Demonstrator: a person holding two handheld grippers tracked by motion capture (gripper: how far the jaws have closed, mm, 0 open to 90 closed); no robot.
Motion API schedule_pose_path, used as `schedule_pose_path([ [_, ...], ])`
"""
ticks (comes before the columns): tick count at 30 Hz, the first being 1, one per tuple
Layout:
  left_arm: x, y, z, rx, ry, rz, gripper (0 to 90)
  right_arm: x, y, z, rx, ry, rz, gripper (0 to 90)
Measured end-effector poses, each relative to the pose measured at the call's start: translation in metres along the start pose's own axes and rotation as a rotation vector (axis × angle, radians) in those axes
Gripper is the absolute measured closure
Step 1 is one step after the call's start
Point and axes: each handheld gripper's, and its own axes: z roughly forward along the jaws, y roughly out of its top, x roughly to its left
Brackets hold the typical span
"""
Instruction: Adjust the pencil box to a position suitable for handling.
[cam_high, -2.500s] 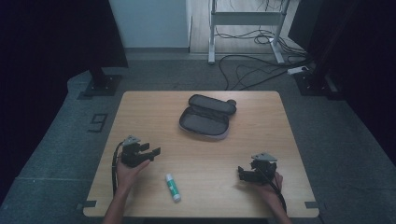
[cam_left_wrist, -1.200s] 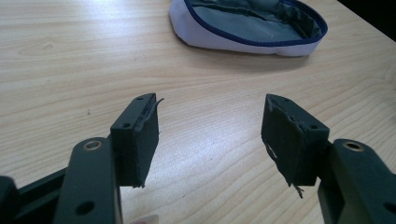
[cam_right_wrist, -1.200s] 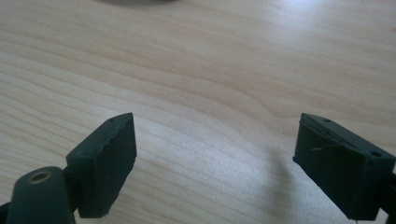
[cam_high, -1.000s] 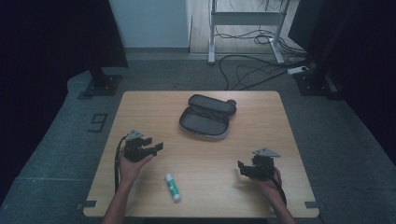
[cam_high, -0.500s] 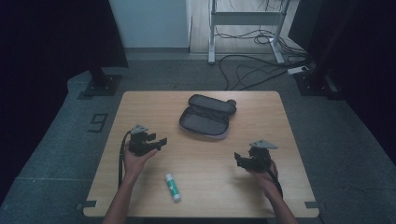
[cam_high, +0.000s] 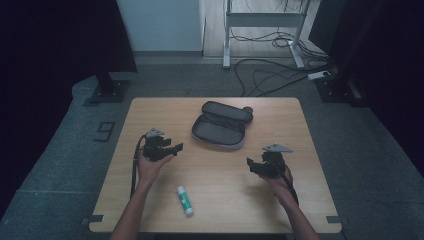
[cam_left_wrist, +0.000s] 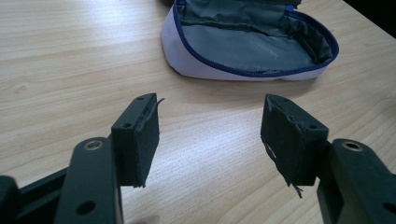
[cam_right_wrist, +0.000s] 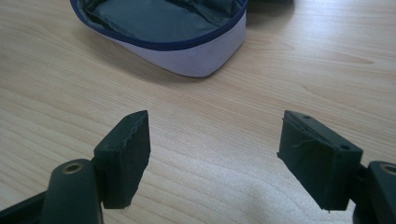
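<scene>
An open pencil case (cam_high: 222, 126) with a grey lining and white shell lies on the wooden table (cam_high: 150, 110), past its middle. It appears in the left gripper view (cam_left_wrist: 252, 44) and the right gripper view (cam_right_wrist: 163, 28), unzipped and with no contents in sight. My left gripper (cam_high: 175, 148) (cam_left_wrist: 210, 128) hovers open to the case's left, jaws pointing toward it. Open as well, my right gripper (cam_high: 251, 164) (cam_right_wrist: 212, 154) sits to the case's lower right. A glue stick (cam_high: 184, 199) with a green label lies near the front edge between my forearms.
Beyond the table are a dark floor, a black stand base (cam_high: 107, 90) at far left, cables (cam_high: 270, 75) and a metal frame (cam_high: 260, 20) behind. Dark curtains flank both sides.
Both grippers have moved forward and inward toward the pencil case. The glue stick and case have stayed put.
</scene>
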Motion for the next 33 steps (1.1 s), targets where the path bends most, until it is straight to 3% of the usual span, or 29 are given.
schedule_pose_path([
  [17, -0.007, 0.019, 0.016, 0.011, 0.008, 0.018, 38.0, 0.001, 0.019, 0.006, -0.009, 0.008, 0.003, 26.5],
  [33, -0.013, 0.032, 0.04, 0.008, 0.02, 0.002, 38.7, 0.004, 0.032, 0.02, -0.001, 0.012, 0.013, 26.8],
])
